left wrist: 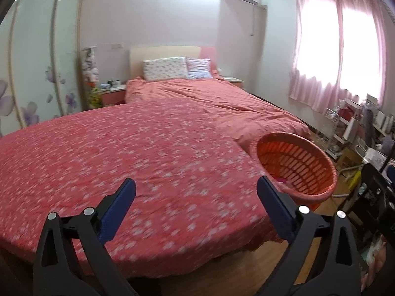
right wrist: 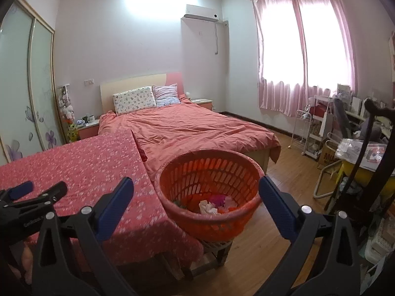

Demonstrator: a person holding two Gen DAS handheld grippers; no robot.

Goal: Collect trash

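Note:
An orange slotted basket [right wrist: 209,190] stands on a small stool at the right end of a table covered by a red flowered cloth [right wrist: 81,170]. It holds crumpled scraps of white, pink and orange trash [right wrist: 212,203]. My right gripper [right wrist: 196,196] is open and empty, its fingers either side of the basket's near rim. My left gripper [left wrist: 196,201] is open and empty above the red cloth [left wrist: 123,160], with the basket [left wrist: 296,165] to its right. The left gripper also shows at the left edge of the right wrist view [right wrist: 37,192].
A bed with a salmon duvet [right wrist: 187,128] and two pillows lies behind the table. A wardrobe [right wrist: 22,86] lines the left wall. Cluttered shelves, a rack and boxes [right wrist: 345,135] stand at the right under a pink-curtained window. Wood floor [right wrist: 284,167] runs between bed and clutter.

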